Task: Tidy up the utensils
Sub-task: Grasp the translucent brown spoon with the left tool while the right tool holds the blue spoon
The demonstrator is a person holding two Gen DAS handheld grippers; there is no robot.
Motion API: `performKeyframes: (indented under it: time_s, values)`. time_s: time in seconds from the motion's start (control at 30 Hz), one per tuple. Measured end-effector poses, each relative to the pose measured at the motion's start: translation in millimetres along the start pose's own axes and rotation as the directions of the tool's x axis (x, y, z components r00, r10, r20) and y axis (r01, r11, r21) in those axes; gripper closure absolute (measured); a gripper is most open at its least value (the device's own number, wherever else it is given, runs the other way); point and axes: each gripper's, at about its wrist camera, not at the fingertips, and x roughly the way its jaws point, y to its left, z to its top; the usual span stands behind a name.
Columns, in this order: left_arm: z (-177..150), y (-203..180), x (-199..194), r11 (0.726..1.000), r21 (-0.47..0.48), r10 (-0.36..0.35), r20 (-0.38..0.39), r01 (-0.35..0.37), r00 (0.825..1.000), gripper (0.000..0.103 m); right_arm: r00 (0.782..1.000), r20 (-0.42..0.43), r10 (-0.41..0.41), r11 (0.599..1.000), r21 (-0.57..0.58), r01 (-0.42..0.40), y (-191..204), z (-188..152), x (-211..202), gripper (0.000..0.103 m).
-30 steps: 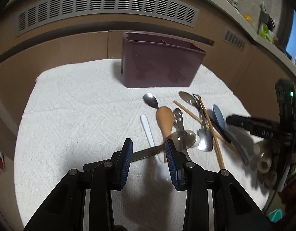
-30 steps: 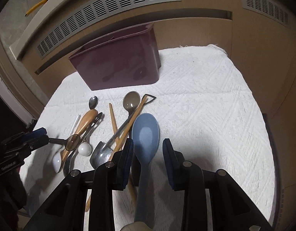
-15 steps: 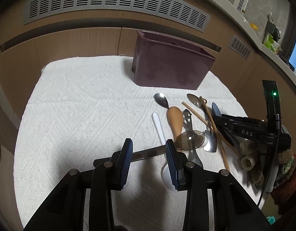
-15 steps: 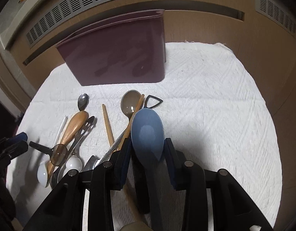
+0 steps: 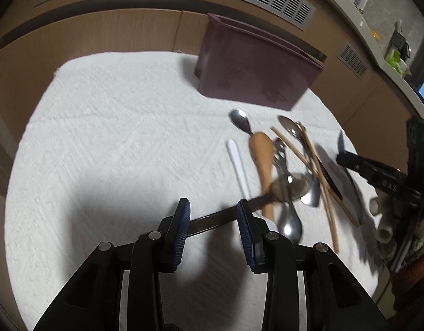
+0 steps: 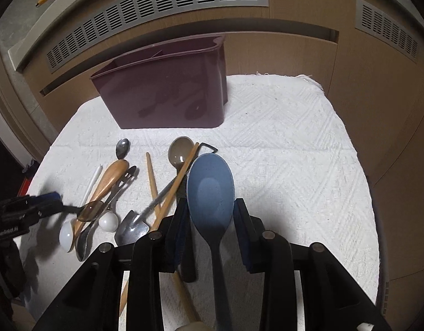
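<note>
Brown cabinet fronts with slotted vent grilles point(image 6: 156, 8) rise behind a white textured cloth point(image 5: 115, 143) spread under everything.

Our left tool point(image 5: 213, 231) stands with its blue pads well apart. Between them runs the dark handle of a translucent brown spoon point(image 5: 290, 187); we cannot tell whether the pads touch it. In the right wrist view the same left tool point(image 6: 50, 202) shows at the left edge, with that spoon's bowl point(image 6: 91, 210) reaching out from it over the pile.

Our right tool point(image 6: 210, 226) holds a blue serving spoon point(image 6: 210, 190) between its pads. The bowl rises forward past the fingertips, and the dark handle runs back toward the camera. From the left wrist view the right tool point(image 5: 347, 160) comes in from the right, the blue spoon seen edge-on.

Just left of the right tool lies the heap of utensils: two wooden chopsticks point(image 6: 178, 182), a small shovel-shaped metal spoon point(image 6: 130, 229), a grey-brown plastic spoon point(image 6: 180, 151), a wooden-handled spoon point(image 6: 109, 179), a slotted metal piece point(image 6: 126, 179), a white plastic spoon point(image 6: 67, 234) and a white ball-shaped end point(image 6: 108, 220).

Beyond the heap, at the cloth's far edge, stands the maroon caddy point(image 6: 167, 91), upright, with a divider visible inside.
</note>
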Motion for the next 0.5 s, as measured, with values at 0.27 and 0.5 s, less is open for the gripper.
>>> performKeyframes:
  time_s: [0.27, 0.5]
  values:
    - [-5.4, -51.8, -7.2, 0.977, 0.212, -0.038, -0.017, 0.041, 0.999, 0.067, 0.999, 0.035, 0.014, 1.000, -0.001, -0.014, 2.1, -2.2, -6.4, 0.073]
    - [19.9, -72.9, 29.1, 0.935, 0.353, 0.068, -0.065, -0.041, 0.996, 0.067, 0.999, 0.041, 0.014, 1.000, 0.002, -0.014, -0.1, -8.4, -13.4, 0.073]
